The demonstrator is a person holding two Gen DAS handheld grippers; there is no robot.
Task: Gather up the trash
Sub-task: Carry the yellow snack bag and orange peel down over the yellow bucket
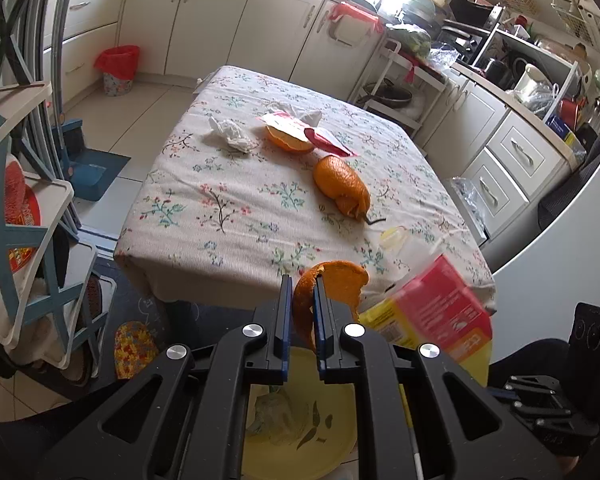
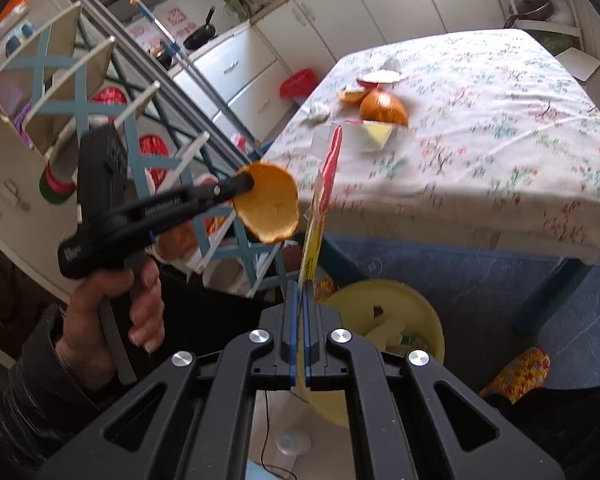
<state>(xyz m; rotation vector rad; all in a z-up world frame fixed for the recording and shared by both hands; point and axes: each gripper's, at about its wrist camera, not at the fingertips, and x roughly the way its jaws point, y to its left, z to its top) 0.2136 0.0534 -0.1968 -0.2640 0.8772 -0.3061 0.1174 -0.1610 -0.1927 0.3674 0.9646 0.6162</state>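
Pinching a curved piece of orange peel (image 1: pixel 332 280) between its pressed-together jaws, the left claw (image 1: pixel 302 320) is seen low in its own view, above a yellow bucket (image 1: pixel 300 420) in which scraps are already lying. In the right wrist view the same peel (image 2: pixel 268 208) is shown held out at about 9 o'clock from the right claw (image 2: pixel 299 316), with a hand (image 2: pixel 112 320) wrapped around the handle of the left tool. A flat red and yellow wrapper (image 2: pixel 320 216) is gripped edge-on by the right claw, whose jaws are closed tight on it, and the yellow bucket (image 2: pixel 420 308) is seen just beyond, at 2 o'clock from the fingertips. In the left view that wrapper (image 1: pixel 436 304) is blurred, at 3 o'clock from the peel. Farther off, a table (image 1: pixel 220 200) under a flowered cloth is seen carrying more rubbish: a large orange peel (image 1: pixel 340 184) near the middle, an empty clear packet (image 1: pixel 396 240) at 5 o'clock from it, a second peel half (image 1: pixel 288 140) under a red and white wrapper (image 1: pixel 300 128), and a crumpled tissue (image 1: pixel 232 132) at 9 o'clock. On the floor by the far cupboards, a small bin with a red liner (image 1: pixel 118 68) is standing.
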